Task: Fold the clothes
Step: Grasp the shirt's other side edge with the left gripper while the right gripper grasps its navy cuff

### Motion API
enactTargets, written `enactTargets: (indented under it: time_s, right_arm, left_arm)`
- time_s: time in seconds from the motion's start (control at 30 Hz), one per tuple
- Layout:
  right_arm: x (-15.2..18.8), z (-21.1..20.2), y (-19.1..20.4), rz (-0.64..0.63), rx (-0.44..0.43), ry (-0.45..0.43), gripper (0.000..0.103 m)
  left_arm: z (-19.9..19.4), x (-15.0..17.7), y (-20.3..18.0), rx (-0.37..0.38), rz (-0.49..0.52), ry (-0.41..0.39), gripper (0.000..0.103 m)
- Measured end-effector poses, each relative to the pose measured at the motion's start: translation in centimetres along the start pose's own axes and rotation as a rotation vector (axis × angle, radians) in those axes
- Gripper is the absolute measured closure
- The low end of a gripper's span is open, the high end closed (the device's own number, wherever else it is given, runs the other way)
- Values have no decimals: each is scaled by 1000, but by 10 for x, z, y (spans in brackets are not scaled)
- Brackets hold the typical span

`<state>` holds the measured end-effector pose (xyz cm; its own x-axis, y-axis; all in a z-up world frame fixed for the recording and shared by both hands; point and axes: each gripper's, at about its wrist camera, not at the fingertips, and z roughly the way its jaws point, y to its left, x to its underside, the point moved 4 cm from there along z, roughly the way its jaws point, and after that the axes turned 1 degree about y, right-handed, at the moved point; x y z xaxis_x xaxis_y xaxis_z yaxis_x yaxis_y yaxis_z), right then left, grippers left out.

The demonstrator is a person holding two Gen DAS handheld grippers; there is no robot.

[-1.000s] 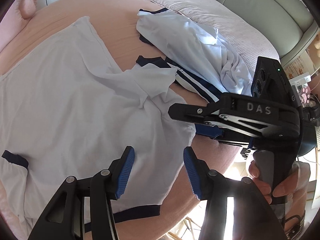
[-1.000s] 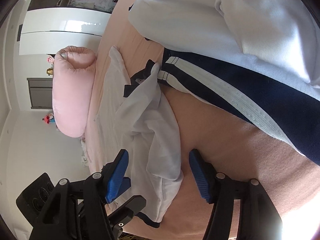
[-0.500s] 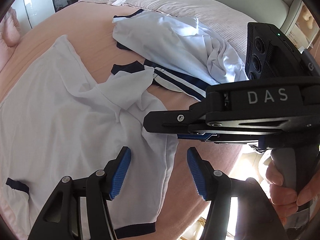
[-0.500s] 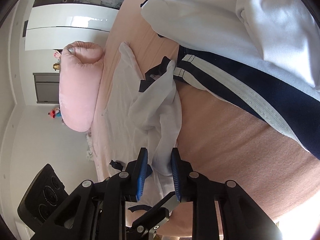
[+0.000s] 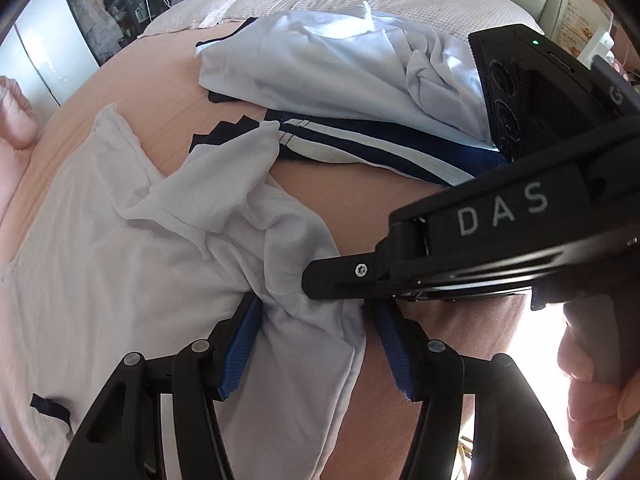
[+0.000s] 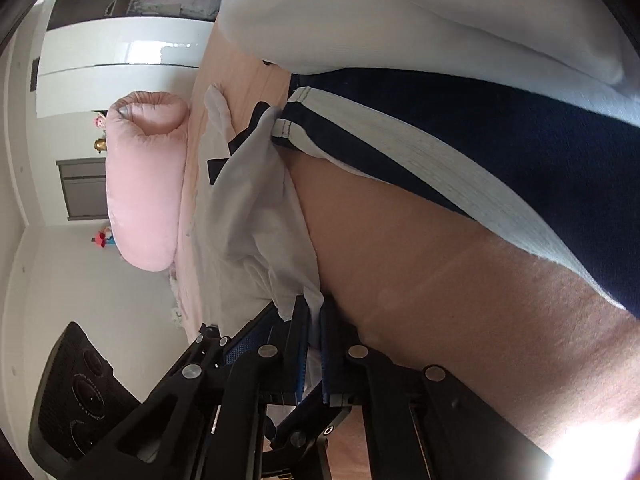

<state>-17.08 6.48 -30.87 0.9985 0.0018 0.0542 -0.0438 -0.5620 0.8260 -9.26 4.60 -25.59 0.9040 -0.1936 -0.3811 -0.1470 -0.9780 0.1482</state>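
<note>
— Where is the shirt, and what has hold of it?

— The white shirt [image 5: 132, 264] lies spread on the peach bed [image 5: 352, 196], its side edge bunched near the bed's edge. My right gripper [image 6: 314, 344] is clenched on that bunched edge, cloth pinched between its blue fingers [image 6: 329, 354]. My left gripper [image 5: 316, 344] straddles the same fold, fingers [image 5: 240, 344] standing apart on either side, not pressing, grasping nothing

— What could go wrong from here?

— I judge the pinch thin: only a small tuck of fabric sits between the right fingers, so a sharp pull could slip it free. The two grippers crowd each other, the right one's body lying just above my left fingers, so closing the left could knock them together. The shirt's collar [image 5: 224, 140] touches the navy striped garment [image 5: 384, 148] under the pale pile [image 5: 332, 64]; dragging the shirt could snag it and pull it along
</note>
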Motion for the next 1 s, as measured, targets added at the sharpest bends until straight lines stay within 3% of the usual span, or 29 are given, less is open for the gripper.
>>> enactTargets:
  time_s: [0.23, 0.3, 0.37, 0.4, 0.47, 0.5, 0.63, 0.8, 1.0]
  right_arm:
    - [-2, -2, 2, 20, -13, 9, 99]
    - [-3, -4, 6, 28, -27, 19, 96]
    - [-4, -7, 11, 21, -40, 28, 83]
    - [-4, -8, 14, 17, -46, 33, 70]
    - [-5, -10, 19, 19, -67, 33, 55]
    - [-6, -10, 21, 23, -76, 32, 49]
    - [-9, -7, 25, 35, -48, 33, 45]
    - [-18, -3, 31, 53, -32, 19, 37]
    - [-33, 11, 39, 40, -13, 7, 36]
  left_arm:
    - [-5, 8, 3, 33, -58, -25, 53]
    - [-9, 9, 11, 60, -108, -14, 66]
    - [-12, 10, 24, 94, -179, -1, 80]
    - [-14, 11, 33, 114, -221, 5, 88]
    - [-15, 13, 49, 167, -301, 24, 93]
    - [-16, 14, 56, 184, -332, 25, 94]
    - [-19, 18, 70, 162, -367, 27, 94]
    - [-23, 25, 75, 221, -430, 35, 94]
    - [-28, 30, 68, 201, -397, 46, 94]
